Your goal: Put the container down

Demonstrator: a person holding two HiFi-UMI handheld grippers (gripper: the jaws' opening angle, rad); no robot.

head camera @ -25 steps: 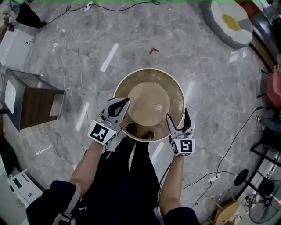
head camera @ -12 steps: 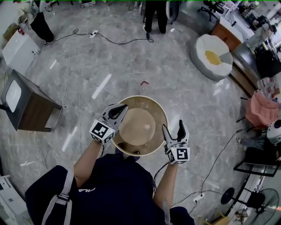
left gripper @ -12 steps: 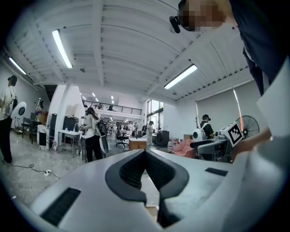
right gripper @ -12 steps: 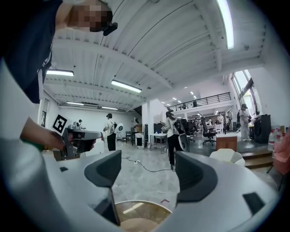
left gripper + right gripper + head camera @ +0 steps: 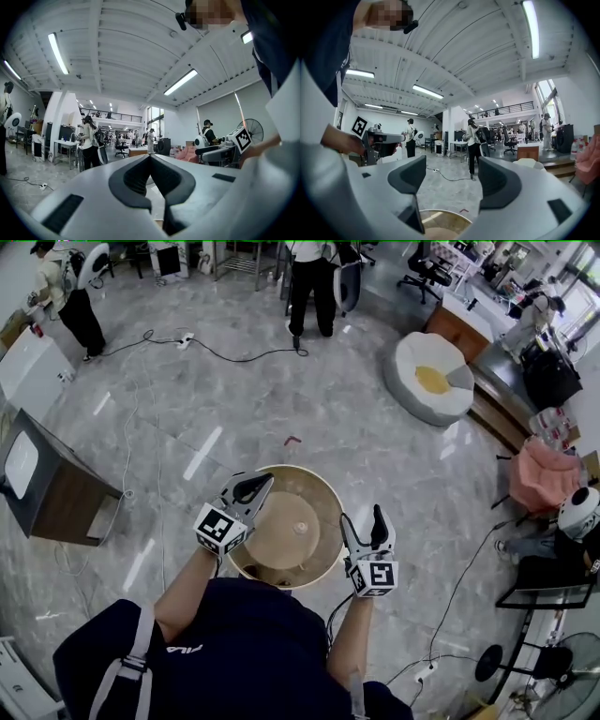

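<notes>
In the middle of the frame, the round tan container with a pale rim [image 5: 291,532] is sitting down on the grey marble floor [image 5: 234,399]. The left gripper [image 5: 263,481] is hovering over its left edge, jaws pinched together on nothing. The right gripper [image 5: 361,516] is hanging wide apart by its right edge.
</notes>
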